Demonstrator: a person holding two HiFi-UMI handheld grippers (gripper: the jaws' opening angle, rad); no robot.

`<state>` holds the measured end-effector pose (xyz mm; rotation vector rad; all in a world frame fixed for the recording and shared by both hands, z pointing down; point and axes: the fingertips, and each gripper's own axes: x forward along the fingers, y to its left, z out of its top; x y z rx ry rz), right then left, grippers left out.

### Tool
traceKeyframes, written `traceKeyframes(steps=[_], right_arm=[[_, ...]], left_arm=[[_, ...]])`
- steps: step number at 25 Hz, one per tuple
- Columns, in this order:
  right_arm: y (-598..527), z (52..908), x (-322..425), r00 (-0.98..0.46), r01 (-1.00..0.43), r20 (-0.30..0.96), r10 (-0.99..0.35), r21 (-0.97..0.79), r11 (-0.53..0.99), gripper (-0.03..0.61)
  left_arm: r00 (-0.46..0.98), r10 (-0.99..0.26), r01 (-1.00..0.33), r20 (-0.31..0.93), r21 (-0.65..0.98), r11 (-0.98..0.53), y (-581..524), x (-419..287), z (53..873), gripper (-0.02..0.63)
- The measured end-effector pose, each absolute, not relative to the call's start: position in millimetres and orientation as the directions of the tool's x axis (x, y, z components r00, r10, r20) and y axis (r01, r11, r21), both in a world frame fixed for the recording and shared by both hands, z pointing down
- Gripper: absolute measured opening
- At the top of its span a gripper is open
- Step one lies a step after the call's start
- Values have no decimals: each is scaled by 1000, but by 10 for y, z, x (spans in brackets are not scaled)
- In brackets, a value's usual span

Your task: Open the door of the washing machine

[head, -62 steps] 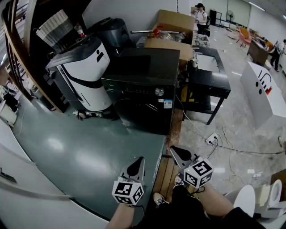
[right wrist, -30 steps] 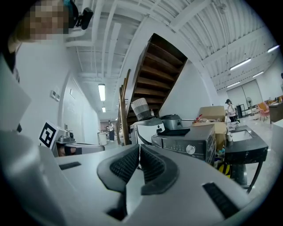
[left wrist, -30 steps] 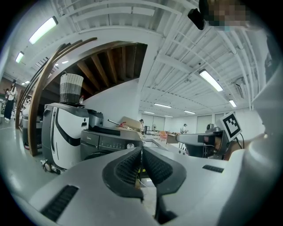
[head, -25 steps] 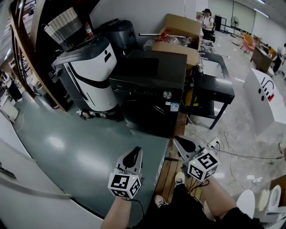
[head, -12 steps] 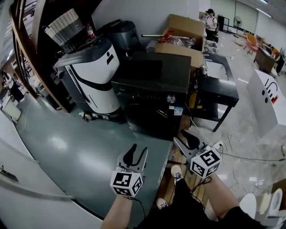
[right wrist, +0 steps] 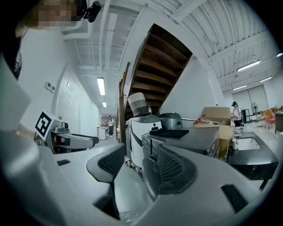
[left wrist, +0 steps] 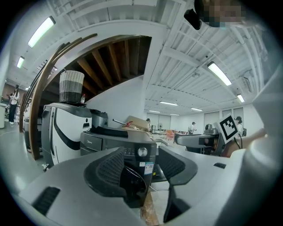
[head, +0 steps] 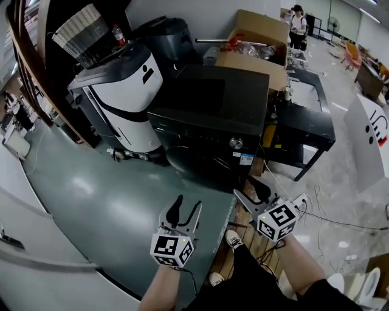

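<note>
The black washing machine [head: 206, 115] stands ahead of me, its round dark door [head: 197, 163] shut on the front below the knob [head: 236, 143]. My left gripper [head: 187, 205] hovers over the grey floor, short of the machine and apart from it. Its jaws are opening and hold nothing. My right gripper [head: 250, 189] is level with it near the machine's right front corner, jaws also opening and empty. In the left gripper view the door [left wrist: 132, 176] shows between the left gripper's [left wrist: 140, 165] jaws. In the right gripper view the right gripper [right wrist: 135, 165] points toward the machine [right wrist: 185, 137].
A white-and-black appliance [head: 121, 97] stands left of the machine, with a wicker basket [head: 79, 36] behind it. Cardboard boxes [head: 255, 42] sit behind, a black table [head: 304, 121] to the right. A power strip and cables [head: 298, 203] lie on the floor. A person [head: 298, 18] stands far back.
Both grippers' jaws have gone from shut to spread apart. I have come closer to the washing machine, and both grippers have moved forward toward it.
</note>
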<state>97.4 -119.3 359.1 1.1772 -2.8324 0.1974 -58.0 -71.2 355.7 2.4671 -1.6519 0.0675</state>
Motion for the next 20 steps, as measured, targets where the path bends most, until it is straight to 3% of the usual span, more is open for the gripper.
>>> traceKeyframes(steps=[20], right_arm=[[-2761, 4989, 1052, -764, -634, 292, -575, -175, 753, 232]], left_arm=[[350, -904, -934, 246, 171, -315, -2434, -260, 4604, 283]])
